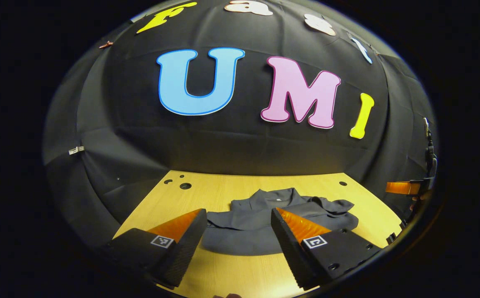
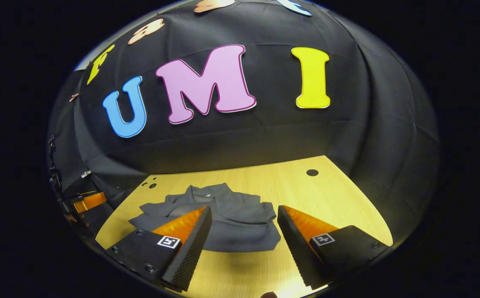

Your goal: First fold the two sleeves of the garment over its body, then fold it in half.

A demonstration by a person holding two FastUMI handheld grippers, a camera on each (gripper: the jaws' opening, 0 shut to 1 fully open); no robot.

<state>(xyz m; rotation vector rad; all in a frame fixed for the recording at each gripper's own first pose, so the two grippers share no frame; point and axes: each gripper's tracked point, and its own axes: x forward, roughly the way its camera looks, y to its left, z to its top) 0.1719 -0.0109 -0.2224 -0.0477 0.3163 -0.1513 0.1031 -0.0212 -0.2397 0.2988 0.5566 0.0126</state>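
While folded: garment (image 1: 260,223) on table (image 1: 223,269).

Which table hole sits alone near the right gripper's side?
The single round hole at the table's far right, beyond the garment; the other holes cluster far left.

A pale wooden tabletop (image 1: 231,186) stands inside a booth draped in creased black cloth (image 1: 231,145).

The light-grained board has several round dark holes (image 1: 185,186) near its far corners, one (image 2: 312,172) at the far right in the right gripper view. The cloth wall (image 2: 347,132) hangs in folds behind and to both sides. Small metal clips (image 1: 76,150) pinch the fabric. Light pools warmly on the near wood.
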